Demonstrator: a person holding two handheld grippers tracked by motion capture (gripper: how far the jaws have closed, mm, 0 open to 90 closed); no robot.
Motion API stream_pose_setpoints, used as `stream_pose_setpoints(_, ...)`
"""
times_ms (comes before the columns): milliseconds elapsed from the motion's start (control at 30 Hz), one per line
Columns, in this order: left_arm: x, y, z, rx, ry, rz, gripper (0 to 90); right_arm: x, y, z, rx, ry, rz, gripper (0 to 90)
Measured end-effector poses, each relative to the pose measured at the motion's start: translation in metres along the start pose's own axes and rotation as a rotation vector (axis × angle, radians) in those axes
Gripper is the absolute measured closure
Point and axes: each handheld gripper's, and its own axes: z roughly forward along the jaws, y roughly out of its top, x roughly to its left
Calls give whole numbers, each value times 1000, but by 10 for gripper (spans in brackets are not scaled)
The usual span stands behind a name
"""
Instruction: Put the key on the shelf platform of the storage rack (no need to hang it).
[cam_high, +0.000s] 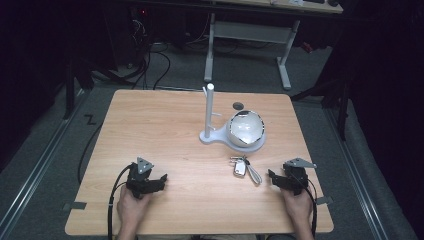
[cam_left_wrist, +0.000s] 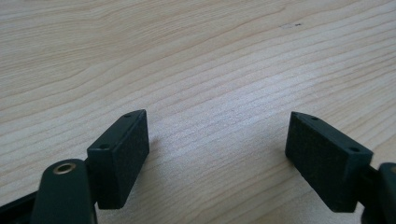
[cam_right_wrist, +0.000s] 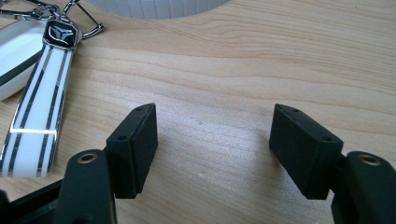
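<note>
Here, key fob (cam_right_wrist: 35, 102) beside right hand-held gripper (cam_right_wrist: 212, 140), stand (cam_high: 231, 132) high view.

The table (cam_high: 165, 125) is pale wood-grain, smooth with a soft sheen. Both grippers, left (cam_left_wrist: 217, 154) and right (cam_right_wrist: 212, 149), are matt black plastic; their jaw pads look finely rough, like foam. Just ahead-left of the right gripper lies a key fob (cam_right_wrist: 39, 107), glossy white with black stripes, its ring (cam_right_wrist: 86, 21) shiny metal. Farther ahead, a stand (cam_high: 210, 120) looks like matt white plastic, holding a glossy, mirror-like ball (cam_high: 246, 127).
</note>
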Motion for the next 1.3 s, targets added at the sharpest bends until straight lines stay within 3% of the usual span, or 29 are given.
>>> stream_pose_setpoints(467, 0, 0, 0, -2, 3, -4, 223, 0, 0, 0, 0, 0, -1, 329)
stream_pose_setpoints(833, 0, -1, 0, -1, 2, -2, 222, 2, -1, -1, -3, -15, 31, 341)
stream_pose_setpoints(1300, 0, -1, 0, -2, 1, -4, 223, 1, -2, -4, -1, -18, 34, 417)
